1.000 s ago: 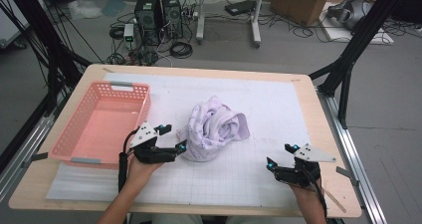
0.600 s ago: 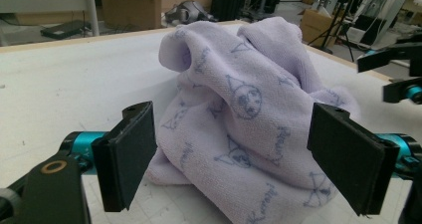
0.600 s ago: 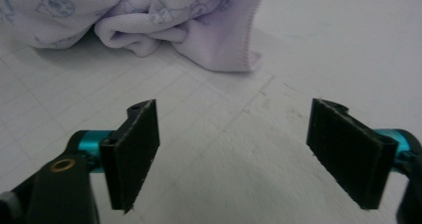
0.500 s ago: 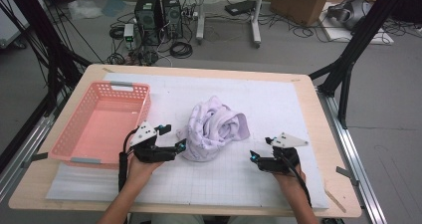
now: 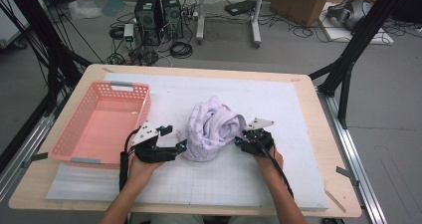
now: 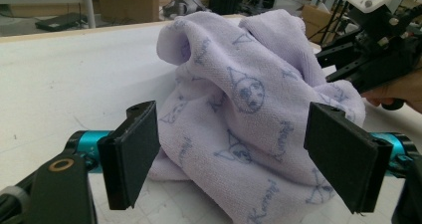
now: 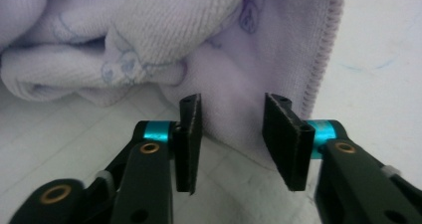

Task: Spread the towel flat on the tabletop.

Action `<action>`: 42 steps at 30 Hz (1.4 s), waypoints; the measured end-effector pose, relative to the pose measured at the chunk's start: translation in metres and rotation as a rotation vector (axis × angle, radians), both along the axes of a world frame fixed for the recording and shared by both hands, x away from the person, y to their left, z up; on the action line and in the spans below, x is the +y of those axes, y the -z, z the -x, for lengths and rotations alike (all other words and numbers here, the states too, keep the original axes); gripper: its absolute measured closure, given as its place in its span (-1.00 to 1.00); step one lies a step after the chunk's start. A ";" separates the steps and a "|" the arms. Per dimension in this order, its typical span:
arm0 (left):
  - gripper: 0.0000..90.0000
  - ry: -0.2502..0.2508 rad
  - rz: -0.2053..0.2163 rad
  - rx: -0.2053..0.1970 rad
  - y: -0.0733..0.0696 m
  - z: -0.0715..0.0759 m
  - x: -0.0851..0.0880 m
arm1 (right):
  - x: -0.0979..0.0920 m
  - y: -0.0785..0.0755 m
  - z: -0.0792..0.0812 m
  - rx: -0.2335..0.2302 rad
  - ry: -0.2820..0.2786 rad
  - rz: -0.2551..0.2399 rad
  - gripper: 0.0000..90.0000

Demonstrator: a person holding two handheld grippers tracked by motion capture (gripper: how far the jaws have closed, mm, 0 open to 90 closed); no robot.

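Two black claws, one at each side of a soft, crumpled purple towel with little blue drawings. Towel in a heap near the middle of the wooden desk, on a white sheet with thin squares, a bit closer to the front edge than to the back edge. Left claw low at the towel's left side, jaws spread wide, cloth just ahead and partly between them, not pinched. Right claw low at the towel's right side, jaws only partly apart and just now closing, with the stitched edge of the towel between them and a small gap on each side, so not squeezed tight yet. Pink plastic basket with small holes by the left edge of the desk, just beside the left claw and apart from the towel.
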State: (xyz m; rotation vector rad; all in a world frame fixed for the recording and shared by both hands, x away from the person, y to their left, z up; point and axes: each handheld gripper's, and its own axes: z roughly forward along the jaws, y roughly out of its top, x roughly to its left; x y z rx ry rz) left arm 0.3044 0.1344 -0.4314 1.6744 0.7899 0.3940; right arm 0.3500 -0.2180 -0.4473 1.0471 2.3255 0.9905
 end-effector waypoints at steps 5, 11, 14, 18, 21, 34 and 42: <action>-0.48 0.000 0.002 0.004 0.000 0.000 0.000 | -0.007 -0.003 0.004 0.007 -0.016 0.020 0.90; -0.48 -0.002 0.009 0.003 0.000 0.000 0.001 | -0.012 -0.008 0.017 0.029 -0.062 0.020 0.93; -0.48 -0.008 0.021 0.010 0.000 -0.001 0.001 | -0.018 -0.013 0.036 0.033 -0.105 0.017 0.94; -0.47 -0.005 0.020 0.007 0.000 0.000 -0.001 | -0.033 -0.018 0.060 0.029 -0.148 0.029 0.94; -0.46 -0.004 0.019 0.007 0.000 0.000 -0.002 | -0.047 -0.020 0.075 0.038 -0.157 0.035 0.94; -0.46 -0.015 0.028 -0.001 -0.001 -0.001 -0.003 | -0.066 -0.025 0.126 0.046 -0.273 0.042 0.61; -0.46 -0.011 0.025 -0.006 0.000 -0.001 -0.004 | -0.037 -0.045 0.099 -0.086 -0.244 -0.065 0.16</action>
